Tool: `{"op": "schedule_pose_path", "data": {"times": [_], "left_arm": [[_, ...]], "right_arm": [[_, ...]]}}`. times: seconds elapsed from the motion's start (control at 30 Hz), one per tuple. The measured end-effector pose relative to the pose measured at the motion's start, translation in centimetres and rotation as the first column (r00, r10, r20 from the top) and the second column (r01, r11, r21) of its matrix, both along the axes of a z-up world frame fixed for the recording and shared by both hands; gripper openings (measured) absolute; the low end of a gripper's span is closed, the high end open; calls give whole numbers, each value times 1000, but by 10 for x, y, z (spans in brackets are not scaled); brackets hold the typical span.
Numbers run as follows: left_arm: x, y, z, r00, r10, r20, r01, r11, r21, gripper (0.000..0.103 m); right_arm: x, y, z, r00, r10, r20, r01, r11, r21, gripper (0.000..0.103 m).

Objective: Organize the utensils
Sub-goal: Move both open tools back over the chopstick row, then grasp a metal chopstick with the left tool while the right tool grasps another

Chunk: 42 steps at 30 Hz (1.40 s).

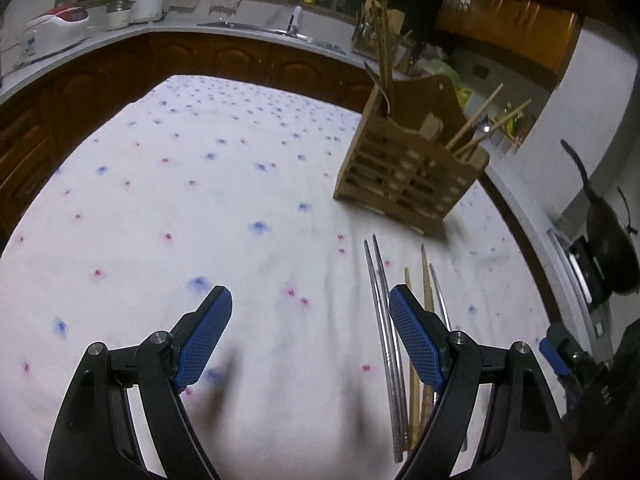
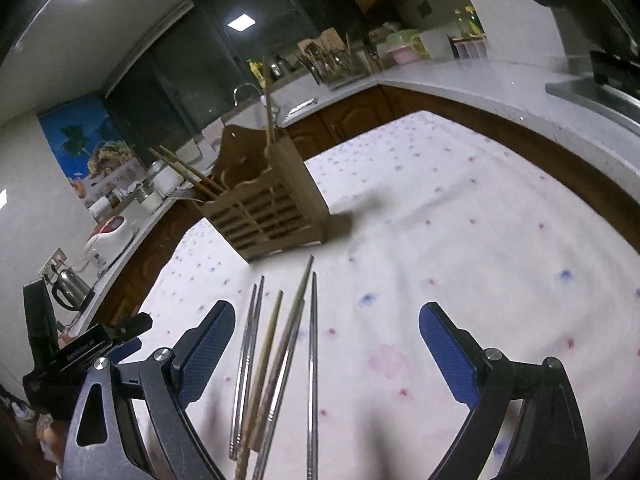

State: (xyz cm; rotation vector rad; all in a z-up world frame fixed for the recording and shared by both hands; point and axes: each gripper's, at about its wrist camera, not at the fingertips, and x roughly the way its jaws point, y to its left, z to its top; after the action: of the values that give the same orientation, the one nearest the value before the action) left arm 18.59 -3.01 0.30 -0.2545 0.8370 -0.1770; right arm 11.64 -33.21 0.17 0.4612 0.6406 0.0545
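While a loose bundle of long chopsticks, some shiny metal and some pale wood [image 2: 276, 364], is lying on the white cloth dotted with blue and pink flowers [image 2: 460, 240], nothing is being gripped by either tool. The sticks are being seen side by side, their thin tips pointing toward the slatted light-wood utensil holder [image 2: 272, 208], which is standing upright on the same cloth, near the tips but apart from them. A few wooden chopsticks [image 2: 184, 174] are being held in one end compartment of that holder, leaning outward, and a taller wooden-handled utensil [image 2: 270, 116] is standing in the compartment at the opposite end.

In the right wrist view, the right gripper [image 2: 326, 348] is being held above the cloth with its blue-padded fingers [image 2: 208, 348] spread wide; the bundle is lying below the gap, toward the left-hand finger, and no pad is pressing on it. In the left wrist view, the left gripper [image 1: 310, 336] is likewise being held wide apart and empty over bare cloth, with the chopsticks [image 1: 386, 344] passing just beside and under its right-hand finger [image 1: 416, 340]. Whether that finger is touching them cannot be told.

Beyond the cloth, a grey countertop [image 1: 248, 26] over dark wooden cabinet doors [image 1: 120, 76] is being shown, with a sink tap [image 1: 294, 20].
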Motion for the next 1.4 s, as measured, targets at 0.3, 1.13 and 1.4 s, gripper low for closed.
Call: {"op": "schedule_pose_path", "data": {"times": [0.3,1.13,1.4], "left_arm": [[12,-26,-13,997,-53,-53,56,997,60,83],[77,-92,-50,977,-164,-137,192,954,228,49],[53,-69,-48,954,-271,-126,296,912,283,14]], "right_arm": [[-6,-12,-3,999,-32,-4,32,999,5,95],[14,-14,-11,999,-6,-54,5,1000,-24,72],[31,6,-19,994,62,-93,-67,997,-50,57]]}}
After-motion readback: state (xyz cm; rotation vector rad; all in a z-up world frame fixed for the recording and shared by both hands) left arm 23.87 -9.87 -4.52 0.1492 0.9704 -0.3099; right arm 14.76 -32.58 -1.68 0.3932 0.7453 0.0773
